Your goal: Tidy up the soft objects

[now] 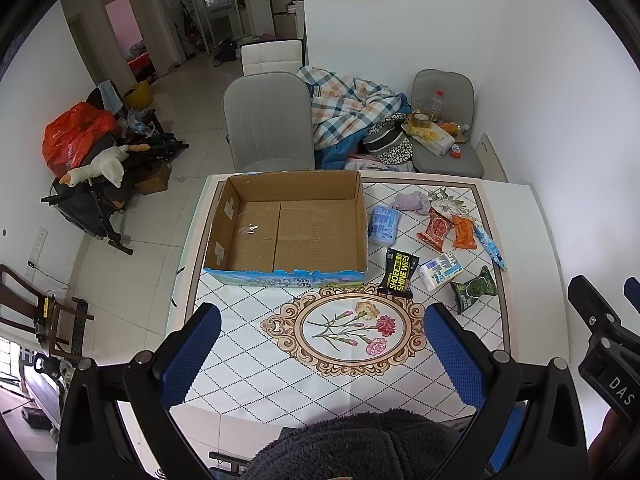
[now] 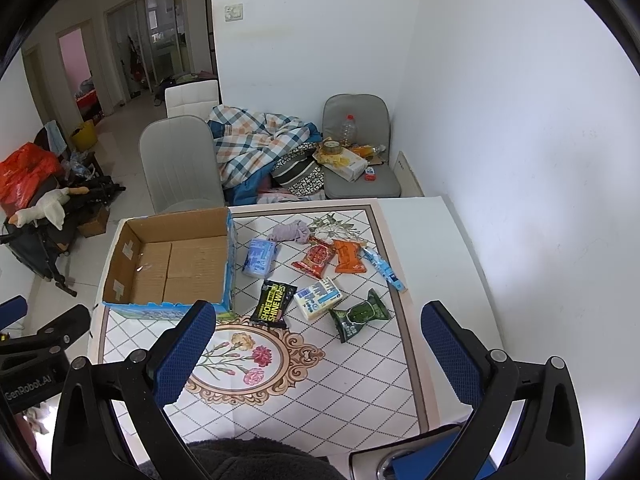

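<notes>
An empty cardboard box (image 1: 288, 224) (image 2: 176, 264) stands on the left of the patterned table (image 1: 248, 360) (image 2: 360, 380). To its right lie soft packs: a blue tissue pack (image 1: 384, 225) (image 2: 260, 258), a lilac cloth (image 1: 410, 202) (image 2: 290, 232), a red snack bag (image 1: 436, 230) (image 2: 316, 258), an orange bag (image 1: 464, 232) (image 2: 349, 256), a black shoe-wipes pack (image 1: 400, 271) (image 2: 273, 303), a white-blue tissue pack (image 1: 440, 270) (image 2: 318, 298) and a green bag (image 1: 476, 290) (image 2: 358, 314). My left gripper (image 1: 320, 322) and right gripper (image 2: 318, 320) are open and empty, high above the near table.
A thin blue sachet (image 1: 490, 246) (image 2: 384, 268) lies at the far right of the packs. Two grey chairs (image 1: 268, 120) (image 2: 360, 148) and a plaid blanket (image 1: 348, 104) stand behind the table. A white wall runs along the right. Clutter sits on the floor at left (image 1: 92, 160).
</notes>
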Demonstrator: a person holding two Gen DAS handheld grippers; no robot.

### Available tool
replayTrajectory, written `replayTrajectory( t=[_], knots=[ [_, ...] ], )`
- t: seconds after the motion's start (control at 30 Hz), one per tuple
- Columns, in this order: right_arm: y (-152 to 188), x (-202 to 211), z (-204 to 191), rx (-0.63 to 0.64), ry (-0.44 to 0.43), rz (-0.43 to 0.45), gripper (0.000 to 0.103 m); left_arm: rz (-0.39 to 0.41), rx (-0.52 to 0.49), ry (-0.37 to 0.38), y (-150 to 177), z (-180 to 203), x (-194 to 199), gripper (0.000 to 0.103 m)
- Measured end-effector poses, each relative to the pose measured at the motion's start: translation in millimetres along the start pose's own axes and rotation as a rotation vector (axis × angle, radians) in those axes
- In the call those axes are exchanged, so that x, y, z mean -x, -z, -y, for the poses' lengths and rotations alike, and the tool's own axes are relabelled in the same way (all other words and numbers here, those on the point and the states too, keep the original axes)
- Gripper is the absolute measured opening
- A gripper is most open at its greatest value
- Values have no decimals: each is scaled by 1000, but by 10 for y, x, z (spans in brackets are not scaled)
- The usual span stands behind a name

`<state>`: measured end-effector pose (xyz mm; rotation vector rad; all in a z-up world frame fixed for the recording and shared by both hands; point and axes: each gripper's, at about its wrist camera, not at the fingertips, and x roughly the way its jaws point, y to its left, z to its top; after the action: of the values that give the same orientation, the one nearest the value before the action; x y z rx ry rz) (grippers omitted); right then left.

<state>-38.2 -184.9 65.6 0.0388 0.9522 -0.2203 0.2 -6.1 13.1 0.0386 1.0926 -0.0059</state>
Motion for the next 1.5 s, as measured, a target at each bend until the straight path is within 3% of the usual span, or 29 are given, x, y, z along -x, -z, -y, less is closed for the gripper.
replayTrajectory(
  t=[0.93,1.5],
  knots=[
    [98,136,82,6,-4,56,103,31,-3,1,-8,136,145,103],
    [107,182,71,16,-8,57,103,41,4,12,147,66,171,103]
  ],
)
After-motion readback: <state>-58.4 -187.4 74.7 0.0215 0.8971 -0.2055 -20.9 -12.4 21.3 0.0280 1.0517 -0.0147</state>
